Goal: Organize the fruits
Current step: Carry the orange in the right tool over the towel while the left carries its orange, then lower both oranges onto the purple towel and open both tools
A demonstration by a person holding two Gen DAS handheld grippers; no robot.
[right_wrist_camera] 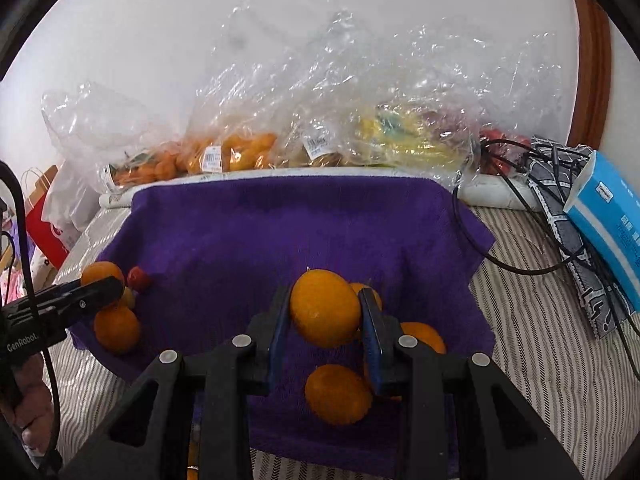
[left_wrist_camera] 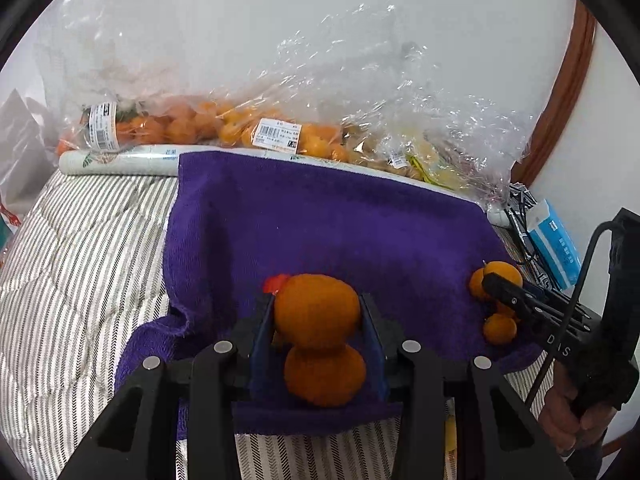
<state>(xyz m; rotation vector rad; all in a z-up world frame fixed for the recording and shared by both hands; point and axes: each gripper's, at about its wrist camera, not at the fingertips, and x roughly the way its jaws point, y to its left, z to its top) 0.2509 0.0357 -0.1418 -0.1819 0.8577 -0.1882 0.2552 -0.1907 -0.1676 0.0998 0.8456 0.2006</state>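
Crowding purple towel (right_wrist_camera: 280, 232): loose oranges (right_wrist_camera: 338, 394), cherry tomato (right_wrist_camera: 138, 279).

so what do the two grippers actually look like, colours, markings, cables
Both grippers, left and right, are matte black plastic with angular linkage arms joined by round silver pivot caps. Their fingers carry flat blue pads. From the side, the left one shows white "GenRobot" lettering, and the right one shows small screws and partial white lettering. A black cable loops down each body. Bare hands hold them; no sleeves are visible.

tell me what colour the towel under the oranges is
Purple towel, clearest in the right wrist view.
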